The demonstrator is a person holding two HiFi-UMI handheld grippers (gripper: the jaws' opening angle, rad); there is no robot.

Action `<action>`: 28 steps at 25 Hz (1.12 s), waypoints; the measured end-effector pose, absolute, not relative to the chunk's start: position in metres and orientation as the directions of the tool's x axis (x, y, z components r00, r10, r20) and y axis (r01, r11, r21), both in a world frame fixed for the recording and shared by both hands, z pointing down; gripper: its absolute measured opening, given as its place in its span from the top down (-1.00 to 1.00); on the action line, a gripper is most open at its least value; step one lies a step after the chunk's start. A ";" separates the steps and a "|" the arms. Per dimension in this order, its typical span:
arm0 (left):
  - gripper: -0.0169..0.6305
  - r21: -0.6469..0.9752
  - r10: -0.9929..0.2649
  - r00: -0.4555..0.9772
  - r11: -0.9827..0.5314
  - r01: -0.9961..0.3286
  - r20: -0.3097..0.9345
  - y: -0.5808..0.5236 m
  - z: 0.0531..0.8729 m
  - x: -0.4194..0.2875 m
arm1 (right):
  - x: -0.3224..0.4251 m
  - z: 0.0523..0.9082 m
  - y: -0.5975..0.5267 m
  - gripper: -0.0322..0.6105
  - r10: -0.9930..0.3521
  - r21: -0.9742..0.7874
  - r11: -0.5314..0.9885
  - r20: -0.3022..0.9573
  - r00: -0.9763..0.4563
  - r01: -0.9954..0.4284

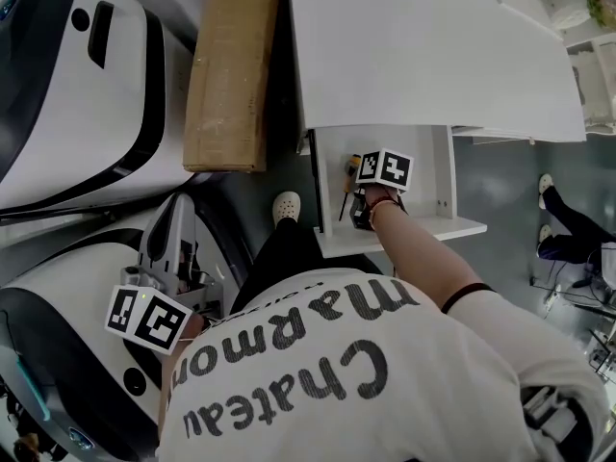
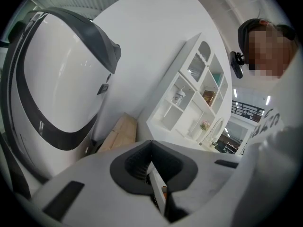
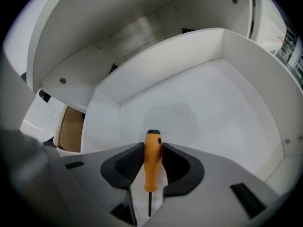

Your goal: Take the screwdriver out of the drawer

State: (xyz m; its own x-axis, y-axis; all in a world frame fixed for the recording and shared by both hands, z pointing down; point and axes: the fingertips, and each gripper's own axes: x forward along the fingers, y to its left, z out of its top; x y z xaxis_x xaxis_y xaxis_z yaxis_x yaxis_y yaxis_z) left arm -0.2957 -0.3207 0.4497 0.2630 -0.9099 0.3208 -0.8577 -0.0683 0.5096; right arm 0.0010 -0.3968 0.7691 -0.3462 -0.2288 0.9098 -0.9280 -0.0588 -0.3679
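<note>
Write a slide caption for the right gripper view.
Right gripper grips the screwdriver by its orange handle inside the white drawer.

A cardboard box [image 1: 231,65] sits beside the white cabinet [image 1: 433,46].

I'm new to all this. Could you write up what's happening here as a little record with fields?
place: white drawer, pulled open
tool: screwdriver with an orange handle
right gripper: inside the drawer, jaws closed on the screwdriver's handle
left gripper: away from the drawer, jaws together
stage: screwdriver gripped, not yet out of the drawer
</note>
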 end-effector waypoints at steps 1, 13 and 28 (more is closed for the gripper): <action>0.88 0.509 -0.911 0.261 -0.068 -0.858 0.319 -0.319 0.449 -0.295 | 0.002 0.769 -0.396 0.50 -0.233 -0.383 -0.089 0.906 -0.355 -0.920; 0.88 0.502 -0.924 0.247 -0.071 -0.862 0.293 -0.299 0.437 -0.284 | 0.017 0.751 -0.394 0.51 -0.284 -0.461 -0.204 0.872 -0.398 -0.864; 0.88 0.507 -0.920 0.335 -0.193 -0.840 0.204 -0.286 0.407 -0.225 | 0.013 0.636 -0.394 0.52 -0.473 -0.617 -0.064 0.711 -0.521 -0.784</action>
State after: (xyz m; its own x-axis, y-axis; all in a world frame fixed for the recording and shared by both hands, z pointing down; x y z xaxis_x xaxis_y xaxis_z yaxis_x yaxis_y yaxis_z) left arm -0.2254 -0.2862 0.4072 0.3347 -0.9199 0.2041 -0.8400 -0.1932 0.5070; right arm 0.0128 -0.3940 0.6356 -0.5207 -0.4731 0.7106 -0.7840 -0.0644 -0.6174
